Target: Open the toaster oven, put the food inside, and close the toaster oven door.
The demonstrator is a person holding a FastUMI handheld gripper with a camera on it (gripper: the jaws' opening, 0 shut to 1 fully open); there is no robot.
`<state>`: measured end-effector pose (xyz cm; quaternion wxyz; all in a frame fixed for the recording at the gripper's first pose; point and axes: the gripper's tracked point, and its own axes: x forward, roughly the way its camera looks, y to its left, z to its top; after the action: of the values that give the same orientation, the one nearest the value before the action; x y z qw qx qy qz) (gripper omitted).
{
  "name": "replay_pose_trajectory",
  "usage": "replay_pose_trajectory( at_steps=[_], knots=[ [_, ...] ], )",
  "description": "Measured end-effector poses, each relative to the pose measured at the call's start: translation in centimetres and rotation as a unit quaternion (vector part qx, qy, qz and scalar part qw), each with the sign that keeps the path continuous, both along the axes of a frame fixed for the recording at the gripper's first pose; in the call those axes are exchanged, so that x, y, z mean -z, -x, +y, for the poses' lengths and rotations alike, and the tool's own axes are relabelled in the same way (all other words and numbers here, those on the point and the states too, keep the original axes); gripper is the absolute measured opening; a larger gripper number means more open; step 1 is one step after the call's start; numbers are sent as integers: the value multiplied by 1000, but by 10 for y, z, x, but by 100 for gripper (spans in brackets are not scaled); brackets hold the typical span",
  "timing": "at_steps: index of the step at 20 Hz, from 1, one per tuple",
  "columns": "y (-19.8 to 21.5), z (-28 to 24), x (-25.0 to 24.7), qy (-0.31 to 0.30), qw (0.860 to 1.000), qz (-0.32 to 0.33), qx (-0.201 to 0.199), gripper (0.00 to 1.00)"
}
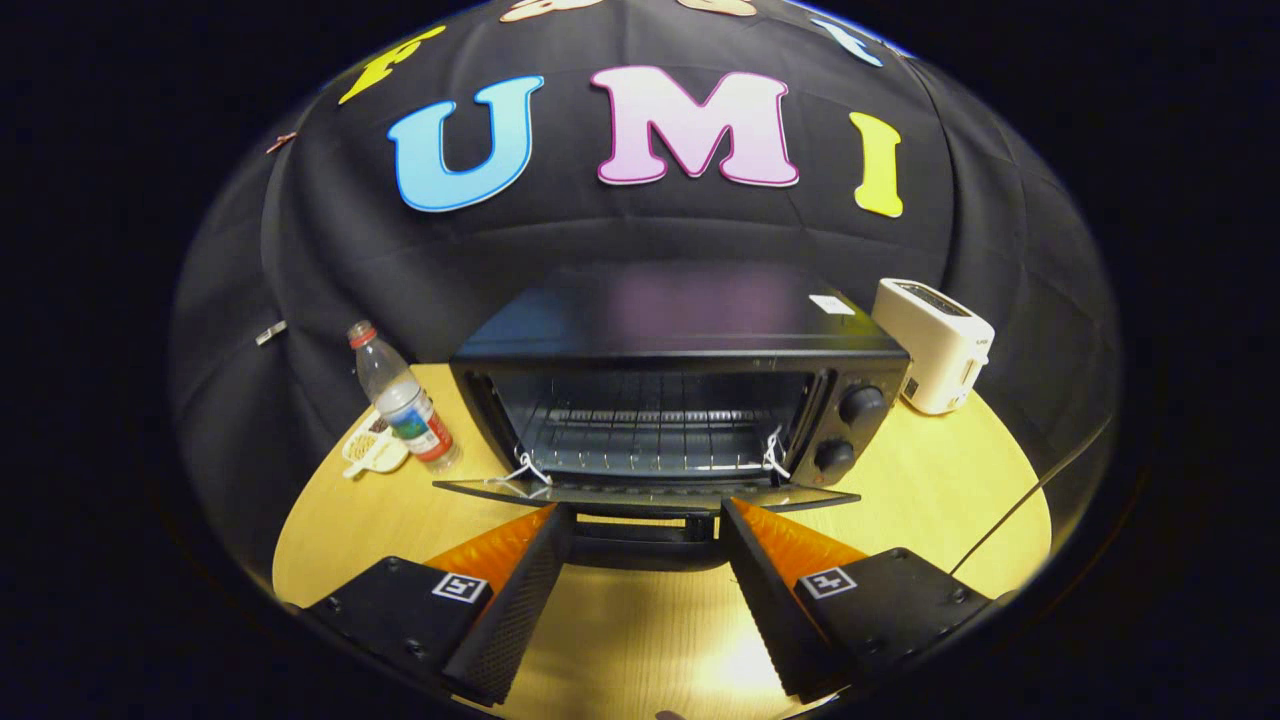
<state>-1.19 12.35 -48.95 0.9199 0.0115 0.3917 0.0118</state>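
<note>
**Notably: oven door found lowered, food not yet loaded**

The round wooden table [930, 480] carried all items. The black toaster oven [680, 340] stood at its centre, facing the gripper, presumably so the cavity could be reached head-on. Its glass door [645, 493] lay folded down near level, handle [645, 528] foremost; the wire rack [645, 440] inside was bare. White cords at both hinges appeared to limit the door's drop.

A white pop-up toaster [935, 345] stood right of the oven, just apart from it. A water bottle [400, 395] stood to the left, and against its base lay a small pale dish of food [372, 452], contents too small to identify.

The gripper [645, 515] had its fingers spread wide, holding nothing. The door handle sat between the fingertips, contact undeterminable. The food dish lay well left of the left finger, beyond it.

Judgement: opening done; fetching the food stood next.
</note>
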Motion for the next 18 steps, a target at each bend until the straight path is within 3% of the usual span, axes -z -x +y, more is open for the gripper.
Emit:
replay_pose_trajectory(
  at_steps=[6, 13, 18],
  knots=[
    [66, -3, 47, -13, 992, 122, -18, 98],
    [58, -28, 9, -34, 995, 87, -30, 97],
    [73, -115, -21, -16, 996, 77, -43, 97]
  ],
)
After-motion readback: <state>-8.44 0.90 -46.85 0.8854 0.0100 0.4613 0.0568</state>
